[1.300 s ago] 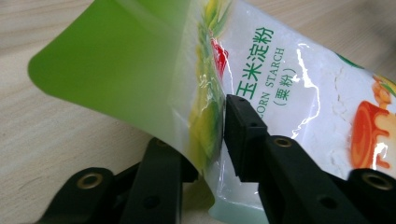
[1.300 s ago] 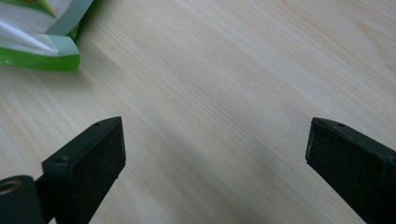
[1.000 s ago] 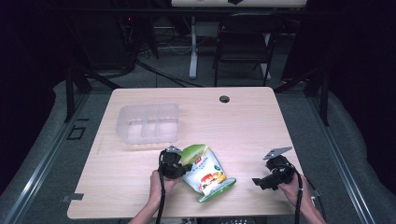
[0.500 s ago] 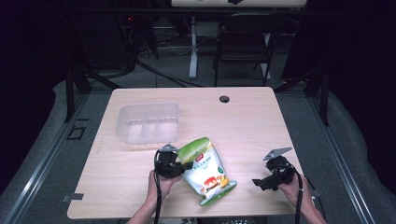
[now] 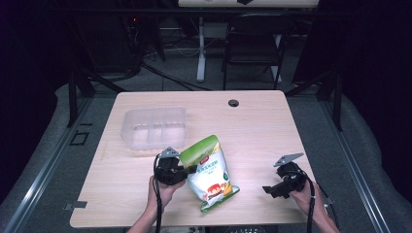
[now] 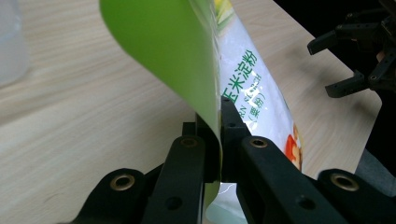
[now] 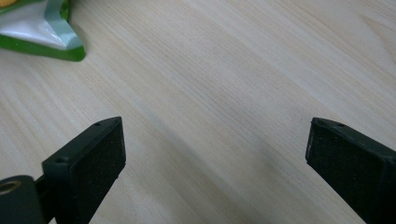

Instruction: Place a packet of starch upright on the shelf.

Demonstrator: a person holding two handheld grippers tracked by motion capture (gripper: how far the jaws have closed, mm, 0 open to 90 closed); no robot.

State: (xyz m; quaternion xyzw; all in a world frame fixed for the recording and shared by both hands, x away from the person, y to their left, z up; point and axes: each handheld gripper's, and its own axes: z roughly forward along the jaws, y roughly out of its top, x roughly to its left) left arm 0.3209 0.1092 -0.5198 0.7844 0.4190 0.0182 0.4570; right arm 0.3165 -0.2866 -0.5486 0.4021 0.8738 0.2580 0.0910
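Observation:
A green and white snack bag (image 5: 209, 172) lies near the table's front edge with its green top end lifted. My left gripper (image 5: 187, 170) is shut on the bag's left edge. In the left gripper view the black jaws pinch the thin green edge of the bag (image 6: 187, 60), and the left gripper (image 6: 214, 126) holds it tilted above the wood. My right gripper (image 5: 272, 190) rests at the front right of the table, open, apart from the bag. In the right gripper view my right gripper (image 7: 215, 149) has bare wood between its wide jaws, and a corner of the bag (image 7: 42, 32) shows at top left.
A clear plastic bin (image 5: 154, 127) stands at the back left of the wooden table (image 5: 252, 126). A small round hole (image 5: 233, 103) sits near the far edge. Chairs and a desk leg stand beyond the table in the dark room.
My left gripper has risen and moved toward the far side with the bag's top edge, so the bag stands steeper. The right gripper has stayed where it was.

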